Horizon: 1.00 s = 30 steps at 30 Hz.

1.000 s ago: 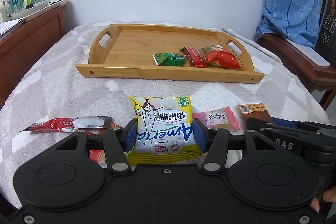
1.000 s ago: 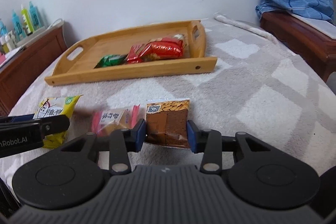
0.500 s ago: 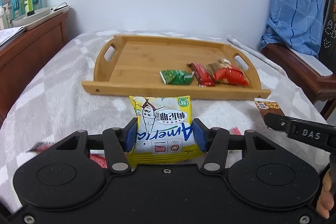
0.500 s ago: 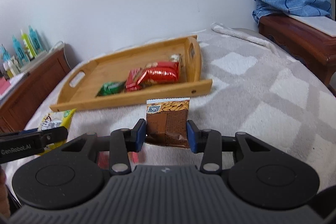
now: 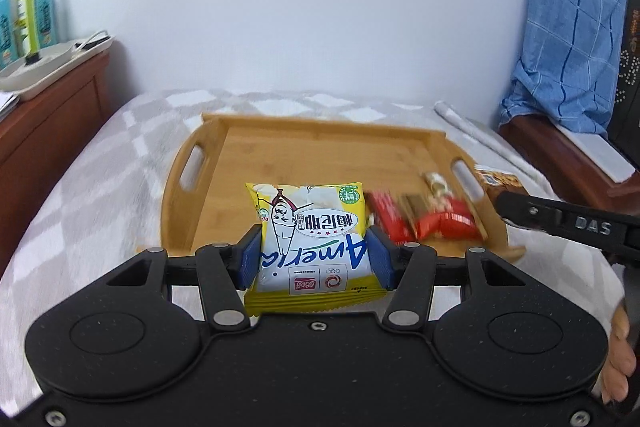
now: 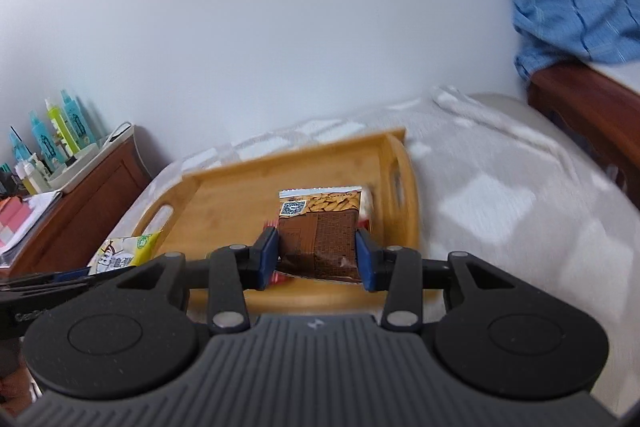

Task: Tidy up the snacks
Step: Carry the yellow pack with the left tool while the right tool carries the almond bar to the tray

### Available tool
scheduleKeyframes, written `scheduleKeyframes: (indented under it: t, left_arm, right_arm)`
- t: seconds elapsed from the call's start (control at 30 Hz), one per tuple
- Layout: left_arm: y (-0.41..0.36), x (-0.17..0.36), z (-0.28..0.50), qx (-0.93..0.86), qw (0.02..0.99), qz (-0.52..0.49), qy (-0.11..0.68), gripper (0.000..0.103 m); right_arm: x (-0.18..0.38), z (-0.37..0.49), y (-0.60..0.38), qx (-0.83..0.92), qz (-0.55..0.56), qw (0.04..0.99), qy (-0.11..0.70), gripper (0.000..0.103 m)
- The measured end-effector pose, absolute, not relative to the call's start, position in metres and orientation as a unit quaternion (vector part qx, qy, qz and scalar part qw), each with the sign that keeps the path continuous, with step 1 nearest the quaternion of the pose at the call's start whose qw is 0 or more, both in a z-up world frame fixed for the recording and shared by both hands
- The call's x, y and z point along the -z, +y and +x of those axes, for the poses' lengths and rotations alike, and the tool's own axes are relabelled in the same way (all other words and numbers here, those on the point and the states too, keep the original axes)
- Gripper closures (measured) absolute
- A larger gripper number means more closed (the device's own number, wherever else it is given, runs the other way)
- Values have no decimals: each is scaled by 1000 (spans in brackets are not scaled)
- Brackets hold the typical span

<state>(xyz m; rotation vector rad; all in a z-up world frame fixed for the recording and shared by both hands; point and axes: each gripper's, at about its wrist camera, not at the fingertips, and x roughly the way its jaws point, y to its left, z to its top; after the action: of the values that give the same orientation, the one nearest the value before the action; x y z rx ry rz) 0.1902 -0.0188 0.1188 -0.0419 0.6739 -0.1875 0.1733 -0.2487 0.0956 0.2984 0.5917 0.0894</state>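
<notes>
My left gripper [image 5: 314,261] is shut on a yellow and white snack bag [image 5: 310,227], held in the air over the near edge of the bamboo tray [image 5: 280,147]. Red snack packets [image 5: 428,221] lie in the tray's right part, just right of the bag. My right gripper [image 6: 316,255] is shut on a brown nut packet [image 6: 318,231] and hangs over the right half of the same tray [image 6: 224,203]. In the right wrist view the yellow bag [image 6: 124,251] shows at the left. In the left wrist view the brown packet [image 5: 496,181] peeks in at the right.
The tray sits on a bed with a grey and white checked blanket [image 5: 100,179]. A wooden cabinet [image 5: 48,115] with bottles [image 5: 40,11] stands at the left. At the right, a blue cloth [image 5: 568,27] hangs over a wooden chair [image 5: 560,155]. A hand [image 5: 618,359] shows at the lower right.
Both grippers have lifted their packets off the blanket and carried them forward over the tray. The loose snacks on the blanket have dropped out of sight.
</notes>
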Motion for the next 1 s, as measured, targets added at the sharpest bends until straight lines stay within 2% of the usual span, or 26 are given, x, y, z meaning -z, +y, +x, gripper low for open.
scheduleKeyframes:
  t: [0.37,0.7,1.0]
  left_arm:
    - [-32,-107,287,103,933,-38,342,51]
    - [-43,-65,325,81,920,-49,379,51]
    - [-53,-55,332,86,917,-39,387,51]
  right_arm:
    - [-70,276,-249,-69,166,926,333,58]
    - [-44,297,-244,-64,142,918,364,57]
    - [-43,300,-240,-65,121,921,364,57]
